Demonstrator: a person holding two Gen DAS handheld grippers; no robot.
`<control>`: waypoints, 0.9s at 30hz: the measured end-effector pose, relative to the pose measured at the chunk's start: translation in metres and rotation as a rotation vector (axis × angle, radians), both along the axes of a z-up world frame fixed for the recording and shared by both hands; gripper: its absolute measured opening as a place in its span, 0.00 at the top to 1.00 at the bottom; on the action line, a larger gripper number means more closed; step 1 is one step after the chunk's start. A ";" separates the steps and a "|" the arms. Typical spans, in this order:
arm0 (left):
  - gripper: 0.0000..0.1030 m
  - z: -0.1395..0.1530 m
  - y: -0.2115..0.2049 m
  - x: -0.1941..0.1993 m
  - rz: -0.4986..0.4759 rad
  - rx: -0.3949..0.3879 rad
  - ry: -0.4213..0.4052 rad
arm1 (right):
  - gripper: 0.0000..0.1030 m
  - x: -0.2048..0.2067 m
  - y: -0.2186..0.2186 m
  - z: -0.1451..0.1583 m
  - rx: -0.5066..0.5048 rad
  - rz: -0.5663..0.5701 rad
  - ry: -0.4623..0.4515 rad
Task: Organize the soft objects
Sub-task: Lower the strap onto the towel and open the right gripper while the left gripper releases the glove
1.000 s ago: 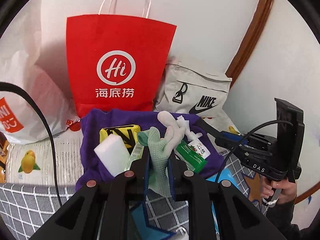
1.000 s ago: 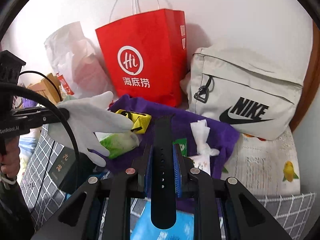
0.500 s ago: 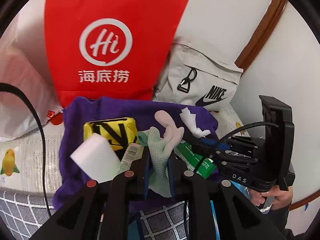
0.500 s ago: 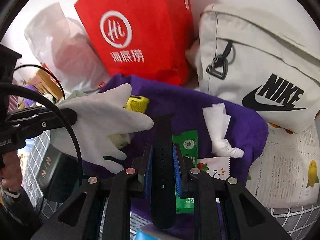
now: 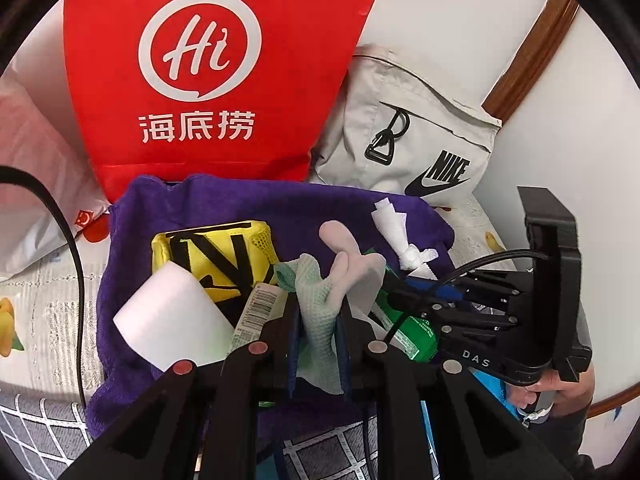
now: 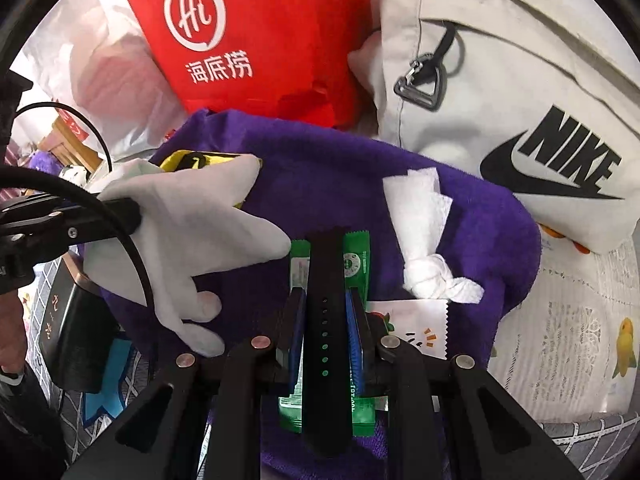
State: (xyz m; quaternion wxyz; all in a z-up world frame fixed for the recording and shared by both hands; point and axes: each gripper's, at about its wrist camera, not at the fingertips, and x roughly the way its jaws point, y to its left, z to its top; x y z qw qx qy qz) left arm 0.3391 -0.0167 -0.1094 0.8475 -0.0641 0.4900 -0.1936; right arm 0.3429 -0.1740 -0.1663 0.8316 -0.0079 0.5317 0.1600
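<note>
Over purple towel, left claw pinches glove (seemingly); right claw clamps black strap.

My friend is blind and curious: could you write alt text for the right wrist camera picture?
The right gripper has its jaws shut on a black perforated strap, held over a green packet on a purple towel. At the left, the other gripper holds a white glove; a red paper bag and a beige Nike bag stand behind.

Both grippers, left and right, angle downward, fingers clamped.
</note>
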 end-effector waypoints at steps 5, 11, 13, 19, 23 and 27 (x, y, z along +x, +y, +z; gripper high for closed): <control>0.78 -0.003 -0.001 0.001 0.009 0.035 0.008 | 0.80 -0.003 0.000 -0.007 -0.006 0.008 0.024; 0.65 0.002 0.007 0.001 0.037 0.049 -0.009 | 0.80 0.001 0.004 -0.014 -0.022 0.018 0.051; 0.54 0.003 0.011 0.002 0.053 0.060 -0.018 | 0.79 0.001 0.004 -0.014 -0.025 0.022 0.049; 0.40 0.014 0.021 0.002 0.098 0.124 -0.066 | 0.56 -0.002 0.007 -0.002 -0.044 0.018 0.000; 0.38 0.022 0.025 -0.001 0.112 0.140 -0.086 | 0.54 -0.008 0.007 0.011 -0.035 0.013 -0.037; 0.38 0.033 0.030 -0.006 0.134 0.157 -0.107 | 0.54 -0.017 0.009 0.030 -0.023 0.006 -0.080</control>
